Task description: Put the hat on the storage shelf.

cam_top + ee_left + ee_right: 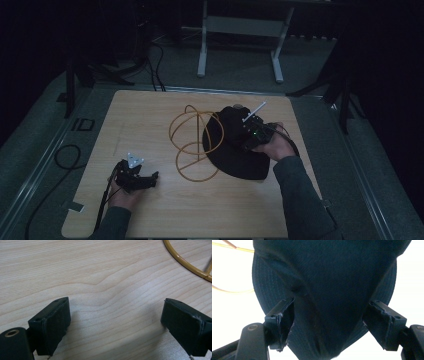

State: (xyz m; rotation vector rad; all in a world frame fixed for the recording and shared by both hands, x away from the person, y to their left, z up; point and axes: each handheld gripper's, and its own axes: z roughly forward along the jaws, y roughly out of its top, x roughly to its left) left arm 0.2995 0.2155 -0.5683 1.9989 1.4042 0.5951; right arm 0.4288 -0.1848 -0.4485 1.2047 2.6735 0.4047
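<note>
A black cap [235,160] lies on the right half of the wooden table [145,115], partly over a yellow wire frame [192,145] of looped rings. My right gripper [241,131] hangs over the cap's crown. In the right gripper view its jaws [328,315] stand wide on either side of the dark fabric [324,277] without pinching it, and the wire [234,248] shows at the top left. My left gripper [150,177] rests low at the front left, open [115,315] over bare wood, with a piece of the wire frame [185,262] farther off.
A white metal stand [202,50] is on the floor beyond the table's far edge. Black cables [65,155] trail on the floor at the left. Bare wood stretches across the table's left and front parts.
</note>
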